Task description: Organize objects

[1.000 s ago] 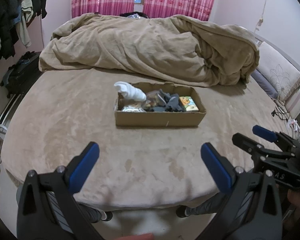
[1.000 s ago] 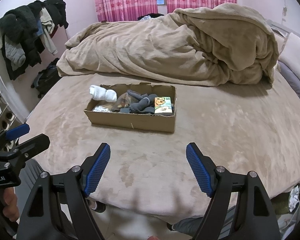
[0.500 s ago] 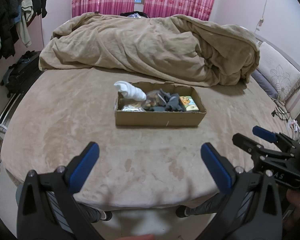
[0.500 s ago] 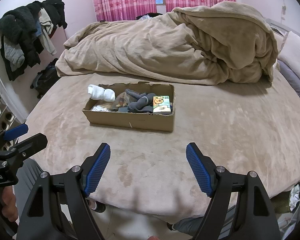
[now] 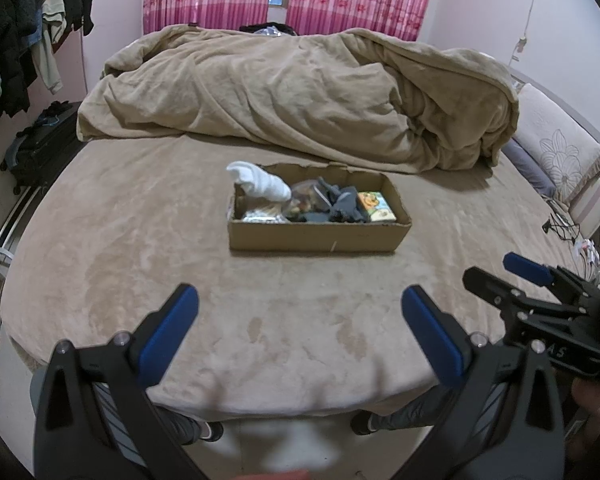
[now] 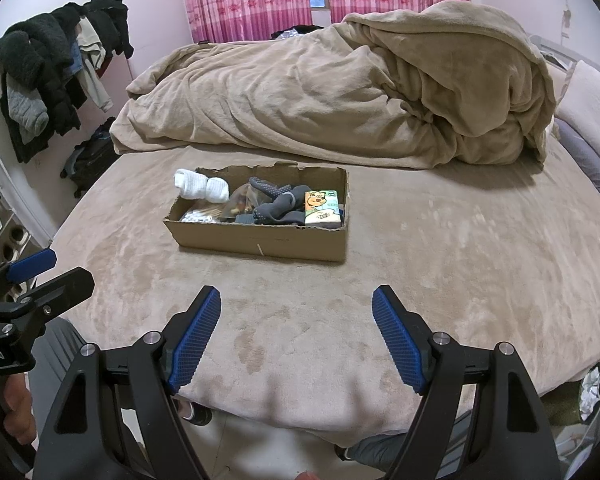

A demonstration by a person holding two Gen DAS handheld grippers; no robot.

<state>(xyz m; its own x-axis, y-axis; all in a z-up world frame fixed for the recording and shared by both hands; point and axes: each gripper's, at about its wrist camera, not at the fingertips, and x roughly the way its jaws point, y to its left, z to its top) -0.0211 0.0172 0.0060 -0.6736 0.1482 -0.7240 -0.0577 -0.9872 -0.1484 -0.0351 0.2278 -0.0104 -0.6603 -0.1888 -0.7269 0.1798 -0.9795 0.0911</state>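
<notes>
Both grippers hang over the near edge of the bed (image 6: 460, 248), and neither one is carrying anything. The left gripper (image 5: 300, 332) has its fingers spread wide with only bedcover between them; the right gripper (image 6: 296, 336) is the same, blue pads well apart and empty.

All the action sits in the cardboard box (image 6: 260, 240), out in the middle of the bed, well clear of both tools and just in front of the heaped blanket (image 6: 340, 100). Inside it: a rolled white sock (image 6: 202, 188) riding up over the left end wall, dark grey socks (image 6: 278, 204) tangled in the middle, a cartoon-printed tissue pack (image 6: 322, 208) at the right end, and what looks like a clear bag of cotton swabs (image 6: 204, 216) low at the front left, though that corner is too cluttered to be sure.

Now, this scene reads two ways: a box filled and done with, or a jumbled box waiting to be sorted. The bedcover around it shows no loose items.

Whichever it is, any reach in wants a level approach over the low front wall, fingers kept wide until they straddle one item only, because those socks lie across their neighbours and would drag them along.
</notes>
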